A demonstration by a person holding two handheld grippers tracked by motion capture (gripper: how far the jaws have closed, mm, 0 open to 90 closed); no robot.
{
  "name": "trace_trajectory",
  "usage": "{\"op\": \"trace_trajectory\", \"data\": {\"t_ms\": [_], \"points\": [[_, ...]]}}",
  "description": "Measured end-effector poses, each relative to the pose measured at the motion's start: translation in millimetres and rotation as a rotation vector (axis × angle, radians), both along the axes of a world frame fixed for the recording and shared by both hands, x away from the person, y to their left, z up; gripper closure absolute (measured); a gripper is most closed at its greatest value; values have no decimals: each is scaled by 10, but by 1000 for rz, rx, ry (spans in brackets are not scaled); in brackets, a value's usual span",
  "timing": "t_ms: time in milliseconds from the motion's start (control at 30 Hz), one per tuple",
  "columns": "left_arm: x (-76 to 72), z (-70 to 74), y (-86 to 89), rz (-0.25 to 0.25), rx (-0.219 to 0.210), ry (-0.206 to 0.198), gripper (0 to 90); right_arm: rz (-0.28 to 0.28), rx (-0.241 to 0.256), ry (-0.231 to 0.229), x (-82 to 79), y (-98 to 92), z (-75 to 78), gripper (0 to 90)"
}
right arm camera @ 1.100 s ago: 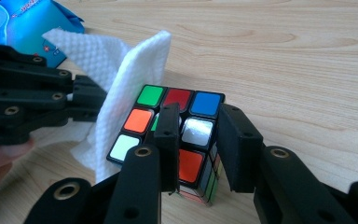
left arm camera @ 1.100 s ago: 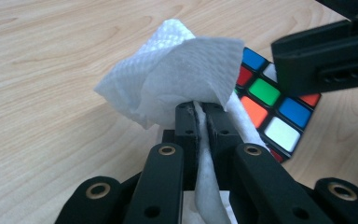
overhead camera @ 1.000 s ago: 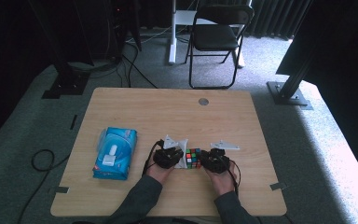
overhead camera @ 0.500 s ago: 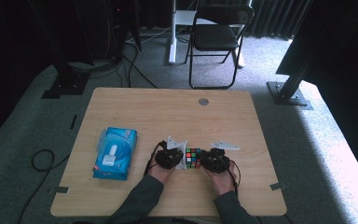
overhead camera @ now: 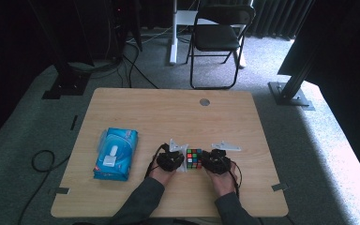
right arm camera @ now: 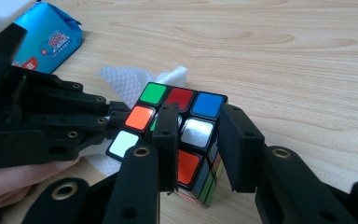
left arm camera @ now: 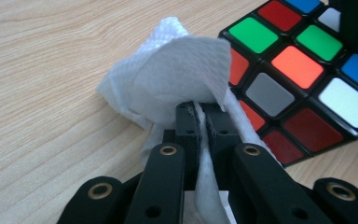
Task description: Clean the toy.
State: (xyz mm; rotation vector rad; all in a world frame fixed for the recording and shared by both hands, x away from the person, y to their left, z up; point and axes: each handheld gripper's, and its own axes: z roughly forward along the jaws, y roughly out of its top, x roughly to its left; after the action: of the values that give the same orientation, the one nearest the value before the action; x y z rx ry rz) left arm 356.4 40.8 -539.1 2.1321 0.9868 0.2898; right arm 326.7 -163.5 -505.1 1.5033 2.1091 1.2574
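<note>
Your wooden table [overhead camera: 136, 112] looks the same as a second ago: nothing on it has shifted between the earlier high views and now. The blue tissue pack [overhead camera: 116, 153] sits at the table's left, well apart from your hands, same spot as before; it also shows in the far corner of the right gripper view [right arm camera: 46, 37]. The Rubik's cube [overhead camera: 193, 158] is near the front edge, roughly centre, between your two grippers, and it hasn't moved either (top face in the high view reads the same mix of colours, too small to list). Your left gripper [overhead camera: 171, 160] is where it was, just left of the cube; in its own view its jaws are pinched tight on a white paper tissue [left arm camera: 177, 79], which bunches up above the jaw tips and presses against the cube's side [left arm camera: 298, 74]. Your right gripper [overhead camera: 215, 161] is also unchanged, just right of the cube; in the right gripper view [right arm camera: 198, 135] its jaws straddle one corner column of the cube [right arm camera: 186, 126], one jaw across the front face and the other at the side, closed on it. The tissue [right arm camera: 135, 79] shows crumpled behind the cube there.
</note>
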Motion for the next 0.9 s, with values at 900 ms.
{"op": "trace_trajectory", "data": {"t_ms": [900], "points": [[-183,254,71,-35,-80,-60,861,-14,-5,2,-7,14,4,694]]}}
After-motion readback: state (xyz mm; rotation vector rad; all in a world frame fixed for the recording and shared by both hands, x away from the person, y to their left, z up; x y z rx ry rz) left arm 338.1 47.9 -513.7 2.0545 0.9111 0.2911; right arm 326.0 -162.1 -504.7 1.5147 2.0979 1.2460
